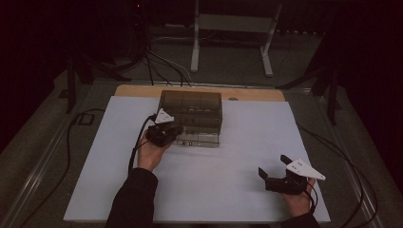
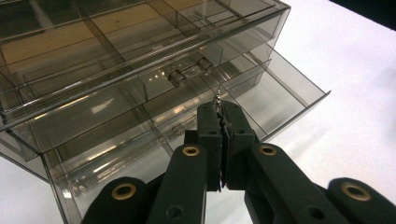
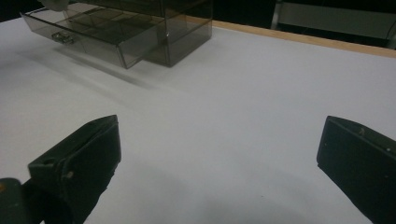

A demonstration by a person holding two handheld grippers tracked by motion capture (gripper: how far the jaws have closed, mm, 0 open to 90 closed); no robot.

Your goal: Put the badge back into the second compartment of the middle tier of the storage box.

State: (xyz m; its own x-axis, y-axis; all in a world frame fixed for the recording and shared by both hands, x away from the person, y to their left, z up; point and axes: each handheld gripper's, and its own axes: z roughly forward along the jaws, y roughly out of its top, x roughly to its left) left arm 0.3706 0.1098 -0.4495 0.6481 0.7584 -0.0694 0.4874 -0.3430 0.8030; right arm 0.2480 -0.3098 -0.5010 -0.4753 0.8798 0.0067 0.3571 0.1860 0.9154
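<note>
A smoky clear plastic drawer box [image 1: 192,107] stands at the back middle of the white table top [image 1: 247,137]. Its bottom drawer [image 2: 285,91] is pulled out, with bare compartments. My left gripper [image 1: 177,129] is at the box's front left, jaws pressed together over the open drawer. A small silvery object [image 2: 217,98] sticks out from the tips of the left gripper [image 2: 219,111]; I cannot tell what it is. My right gripper [image 1: 272,165] hovers open near the front right of the table, away from the box. Between the wide-apart jaws of the right gripper [image 3: 219,140] there is nothing, and the box [image 3: 177,28] lies far off.
A wooden strip [image 1: 256,94] edges the table's back. Cables [image 1: 161,64] and the white legs of a stand [image 1: 195,47] are on the floor behind. A cable [image 1: 71,142] runs along the table's left side.
</note>
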